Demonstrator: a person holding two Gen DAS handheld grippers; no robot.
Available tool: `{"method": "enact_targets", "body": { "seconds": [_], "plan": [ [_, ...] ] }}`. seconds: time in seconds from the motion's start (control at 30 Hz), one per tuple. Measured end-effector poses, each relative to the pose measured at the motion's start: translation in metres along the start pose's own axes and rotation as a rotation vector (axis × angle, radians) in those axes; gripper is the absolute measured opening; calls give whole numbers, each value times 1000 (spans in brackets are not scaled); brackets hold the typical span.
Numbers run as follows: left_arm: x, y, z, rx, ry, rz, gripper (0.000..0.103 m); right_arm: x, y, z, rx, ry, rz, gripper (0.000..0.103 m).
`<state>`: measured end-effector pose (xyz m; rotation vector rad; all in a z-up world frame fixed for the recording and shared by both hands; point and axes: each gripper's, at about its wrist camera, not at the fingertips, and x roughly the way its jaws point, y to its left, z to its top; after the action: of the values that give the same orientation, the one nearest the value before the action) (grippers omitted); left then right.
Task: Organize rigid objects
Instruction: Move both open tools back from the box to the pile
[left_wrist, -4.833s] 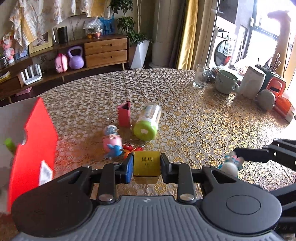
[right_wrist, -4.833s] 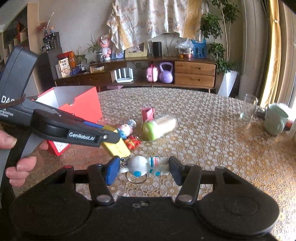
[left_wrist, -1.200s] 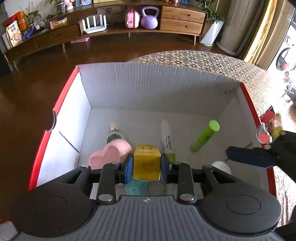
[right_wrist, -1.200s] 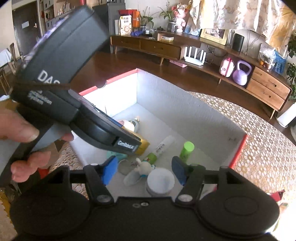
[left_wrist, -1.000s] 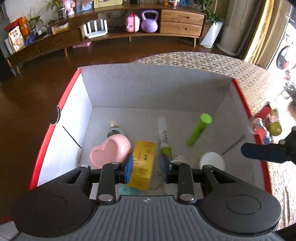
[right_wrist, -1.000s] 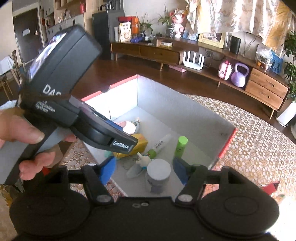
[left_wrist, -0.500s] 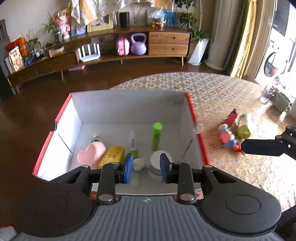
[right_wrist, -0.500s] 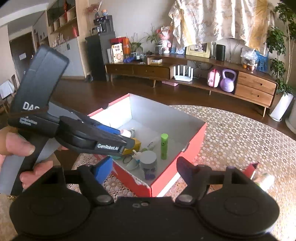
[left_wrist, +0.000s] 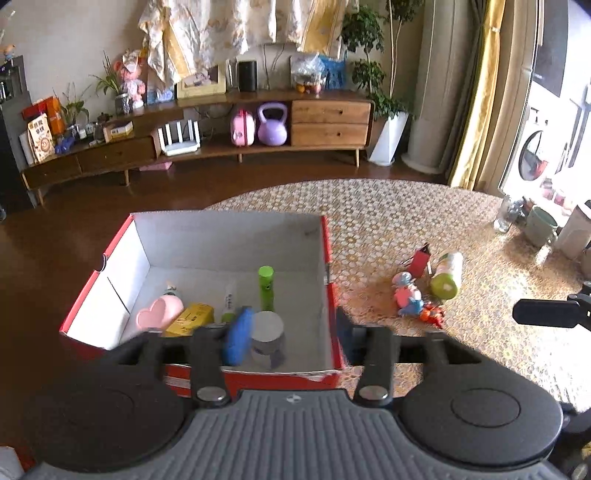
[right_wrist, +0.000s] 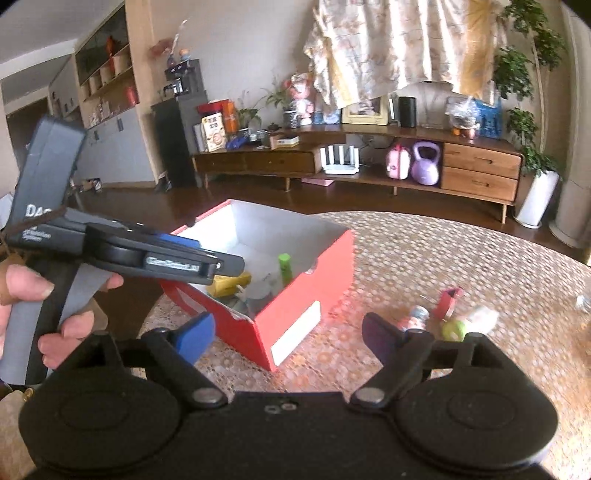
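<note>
Both hand-held grippers empty above the red box

The left hand-held gripper (left_wrist: 291, 338) and right hand-held gripper (right_wrist: 288, 338) are spread wide, grasping nothing. The yellow carton (left_wrist: 190, 318) lies inside the red box (left_wrist: 327, 258); the toys (left_wrist: 408, 297) and green-capped bottle (left_wrist: 447, 275) wait on the worktop (left_wrist: 406, 218), clustered closely, so a grab may knock neighbours.

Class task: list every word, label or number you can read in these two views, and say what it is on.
"DA", then a cut-off letter: white print on the handle of the left hand-held gripper.
Too blurred to read: that gripper's side label and the small lines under "DA".
Too small to read: print on the yellow box and the white tube.
</note>
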<state>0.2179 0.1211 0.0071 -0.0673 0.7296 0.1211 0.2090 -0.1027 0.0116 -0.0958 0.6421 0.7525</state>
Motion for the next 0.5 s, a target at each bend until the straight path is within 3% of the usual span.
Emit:
{"method": "enact_targets", "body": {
  "seconds": [0.03,0.13,0.5],
  "plan": [
    [-3,-4,-2,3,-16,-4,68,-5,-5,-4,5,-3,-10,88],
    [-8,-21,-8,32,-42,-6,68,-17,-21,-17,32,-7,-30,91],
    [13,-74,-15,45,-42,-94,78,-50,-80,-45,63,-44,-137,103]
  ]
}}
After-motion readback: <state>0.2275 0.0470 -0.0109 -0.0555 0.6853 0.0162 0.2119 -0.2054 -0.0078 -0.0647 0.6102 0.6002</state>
